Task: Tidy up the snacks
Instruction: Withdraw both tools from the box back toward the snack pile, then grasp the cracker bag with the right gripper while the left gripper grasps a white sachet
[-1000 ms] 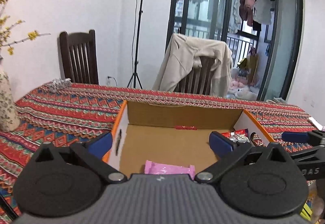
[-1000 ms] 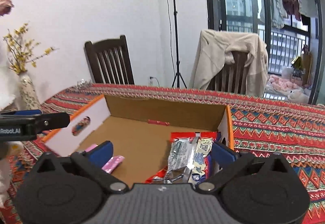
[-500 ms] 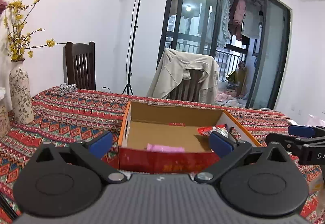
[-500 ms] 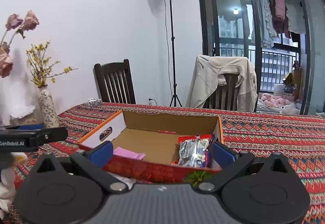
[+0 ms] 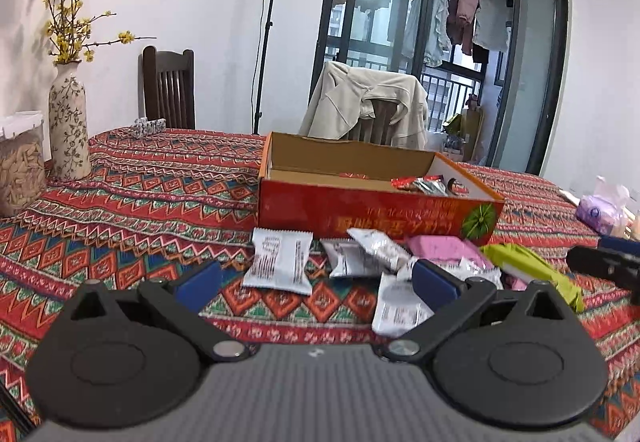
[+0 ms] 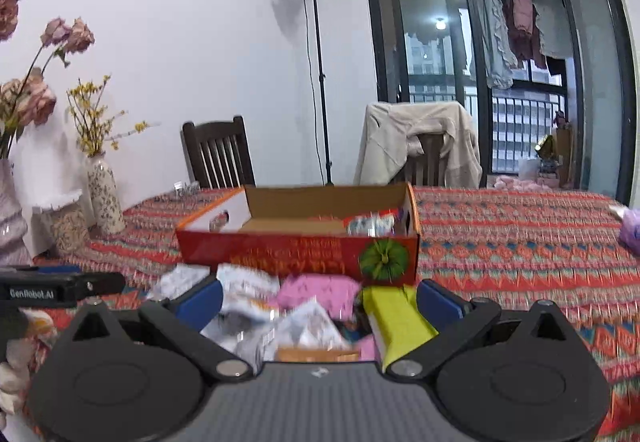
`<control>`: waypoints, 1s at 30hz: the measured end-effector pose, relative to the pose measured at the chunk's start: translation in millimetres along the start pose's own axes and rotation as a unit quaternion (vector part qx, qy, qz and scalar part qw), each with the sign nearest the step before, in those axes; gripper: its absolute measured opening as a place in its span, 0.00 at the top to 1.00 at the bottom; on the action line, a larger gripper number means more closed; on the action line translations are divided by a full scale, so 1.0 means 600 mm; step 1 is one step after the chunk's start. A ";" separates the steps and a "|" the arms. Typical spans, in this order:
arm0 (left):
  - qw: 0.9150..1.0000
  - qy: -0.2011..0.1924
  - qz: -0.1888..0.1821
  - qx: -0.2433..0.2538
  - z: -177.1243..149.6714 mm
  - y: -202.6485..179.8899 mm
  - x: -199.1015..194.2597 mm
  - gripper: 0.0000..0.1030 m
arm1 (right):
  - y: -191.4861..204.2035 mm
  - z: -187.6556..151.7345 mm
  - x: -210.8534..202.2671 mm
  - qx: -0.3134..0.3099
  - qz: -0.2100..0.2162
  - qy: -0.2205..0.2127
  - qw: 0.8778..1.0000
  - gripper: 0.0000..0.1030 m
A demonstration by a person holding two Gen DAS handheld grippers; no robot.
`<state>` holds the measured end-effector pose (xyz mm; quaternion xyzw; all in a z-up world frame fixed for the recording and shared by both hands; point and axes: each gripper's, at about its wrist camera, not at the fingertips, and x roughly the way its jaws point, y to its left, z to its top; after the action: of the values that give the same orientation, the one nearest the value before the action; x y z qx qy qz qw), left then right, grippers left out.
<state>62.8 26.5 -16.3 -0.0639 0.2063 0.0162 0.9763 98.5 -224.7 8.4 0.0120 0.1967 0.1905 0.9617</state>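
Both cameras have pulled back from the box [image 5: 372, 217] since a second ago. Then they looked down into it from close above, with the pink pack and a few wrappers on its floor; half a second ago its red front wall had come into view; now the whole front shows, and a heap of snacks lies on the tablecloth [image 5: 132, 201] in front of it, a heap no earlier picture showed.

The left gripper [image 5: 316, 284] is wide open and holds nothing; its blue pads hang above the cloth on the near side of the heap. Between and beyond them lie a white pack [image 5: 280, 262], a silver pack [image 5: 372, 250], a pink pack [image 5: 440, 246] and a green pack [image 5: 532, 270], all just in front of the box. Red and silver wrappers [image 5: 424, 185] show over the box's right end.

The right gripper [image 6: 318, 300] is also wide open and empty. It sits low over the heap, with the pink pack [image 6: 320, 290] between its fingers and the green pack [image 6: 396, 316] beside the right finger; whether a finger touches a pack cannot be told, as the near packs are blurred. The left gripper's side shows at the left edge of this view.
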 end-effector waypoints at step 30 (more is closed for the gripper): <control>0.998 -0.033 0.017 0.042 -0.053 -0.021 0.029 0.00 | 0.021 -0.079 0.028 -0.004 -0.025 0.044 0.999 0.63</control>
<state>66.7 9.7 -50.5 -0.0187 0.1760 0.0262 0.9839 90.1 -209.2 -40.5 -0.0056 0.2381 0.1675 0.9567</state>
